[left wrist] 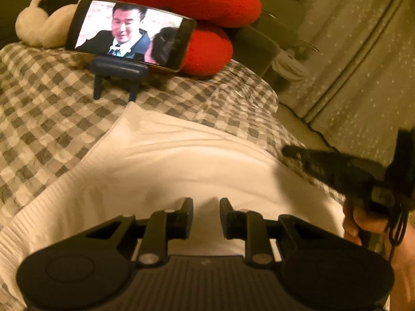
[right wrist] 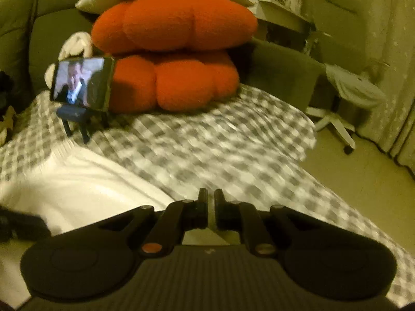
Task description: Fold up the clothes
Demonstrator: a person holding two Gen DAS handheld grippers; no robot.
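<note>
Garment: a white knitted garment (left wrist: pixel 166 171) lies spread flat on the bed, its ribbed edge running along the left side in the left wrist view.
Bed: covered with a grey and white checked cover (left wrist: pixel 46 108); the garment sits on the near part of it.
Left tongs (left wrist: pixel 206 208): held over the near middle of the garment, pointing down at it; the jaws stand apart with a clear gap, and only the white cloth below shows through that gap. Nothing is pinched.
Right tongs (right wrist: pixel 211 198): over the checked cover, just beside the garment's right edge, which lies to their left in the right wrist view (right wrist: pixel 77 181); the jaws are nearly together with a thin slit between them, and nothing is in it.
Right tongs seen from the left: a dark, blurred shape (left wrist: pixel 288 151) above the garment's right edge, with a hand (left wrist: pixel 363 223) gripping its handle.
Phone: a phone (left wrist: pixel 129 33) with a lit screen stands on a small dark stand (left wrist: pixel 118 71) at the far end of the bed, beyond the garment.
Cushions: a red cushion (right wrist: pixel 171 51) sits behind the phone; a white soft toy (left wrist: pixel 49 13) is to its left.
Sharpness: both views are blurred.
</note>
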